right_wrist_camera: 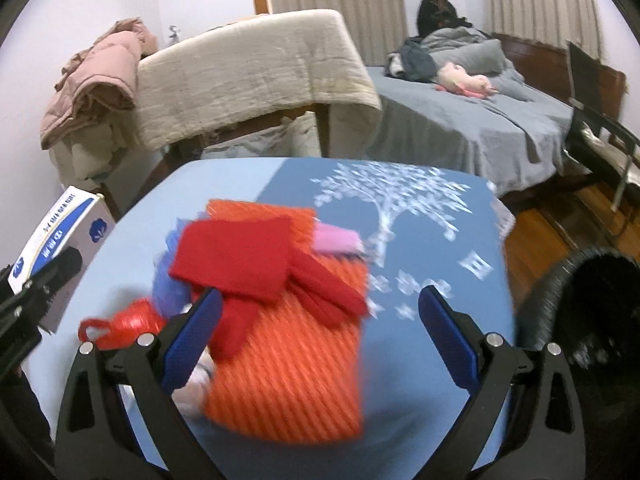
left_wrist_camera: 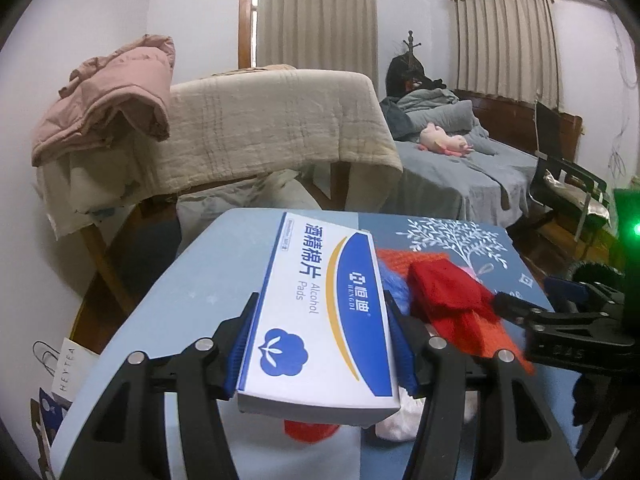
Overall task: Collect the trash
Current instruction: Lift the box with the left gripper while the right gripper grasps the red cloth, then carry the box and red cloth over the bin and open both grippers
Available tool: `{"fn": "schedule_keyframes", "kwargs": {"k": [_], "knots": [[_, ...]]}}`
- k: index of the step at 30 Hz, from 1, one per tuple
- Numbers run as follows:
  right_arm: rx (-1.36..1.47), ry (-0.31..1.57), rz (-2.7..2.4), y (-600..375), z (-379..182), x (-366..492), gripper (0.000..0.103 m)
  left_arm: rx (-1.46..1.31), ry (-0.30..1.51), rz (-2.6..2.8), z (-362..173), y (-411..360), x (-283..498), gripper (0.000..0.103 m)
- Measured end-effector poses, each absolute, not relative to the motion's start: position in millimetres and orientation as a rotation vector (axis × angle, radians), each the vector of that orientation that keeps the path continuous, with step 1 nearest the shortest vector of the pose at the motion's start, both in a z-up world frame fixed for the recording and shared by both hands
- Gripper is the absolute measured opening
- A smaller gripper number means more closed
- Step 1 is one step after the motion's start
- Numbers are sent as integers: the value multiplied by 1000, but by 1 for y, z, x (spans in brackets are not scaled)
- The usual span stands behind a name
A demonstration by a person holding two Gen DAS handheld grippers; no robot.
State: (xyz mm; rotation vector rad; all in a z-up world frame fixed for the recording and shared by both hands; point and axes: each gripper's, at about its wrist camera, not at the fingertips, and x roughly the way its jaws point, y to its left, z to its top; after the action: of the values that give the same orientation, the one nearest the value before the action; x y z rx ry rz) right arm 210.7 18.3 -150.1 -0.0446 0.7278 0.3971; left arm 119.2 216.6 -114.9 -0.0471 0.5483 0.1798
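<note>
Grip holds: my left gripper clamps the alcohol pads box; right gripper gapes empty, so I'd carry level to the black bin.

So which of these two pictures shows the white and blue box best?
The left wrist view: the alcohol pads box fills the middle, its label readable, clamped in the left tool. The right wrist view shows only a blurred corner of it at the left edge.

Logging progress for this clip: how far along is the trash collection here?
Nothing visibly binned yet. In hand: the left gripper clamps the alcohol pads box above the table. Left: the right gripper is open, empty, over the red and orange cloths; the black bin waits beside the table.
</note>
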Motion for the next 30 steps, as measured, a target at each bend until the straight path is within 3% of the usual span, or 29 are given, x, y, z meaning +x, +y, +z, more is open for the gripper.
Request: {"fn": "schedule_keyframes", "kwargs": {"k": [5,8,11,13,15,16,18,30], "knots": [[-69,755,425,47,-158,234,92,-52,552,183,-119,222,132,57],[-63,779,443,54,-162,245,81,-53,561,185,-122,224,136,57],[-59,833,480,60,-169,252,68,-61,566,186,-125,226,138,57],[-32,877,533,60,-173,255,44,-63,572,186,-127,227,138,58],[-21,894,579,59,-175,254,33,-65,578,187,-129,227,138,58],[-29,885,594,59,-172,251,22,-67,578,187,-128,227,139,58],[-36,870,628,59,-167,246,14,-68,575,185,-127,227,138,58],[39,714,636,16,-104,206,12,-64,508,133,-95,200,129,57]]}}
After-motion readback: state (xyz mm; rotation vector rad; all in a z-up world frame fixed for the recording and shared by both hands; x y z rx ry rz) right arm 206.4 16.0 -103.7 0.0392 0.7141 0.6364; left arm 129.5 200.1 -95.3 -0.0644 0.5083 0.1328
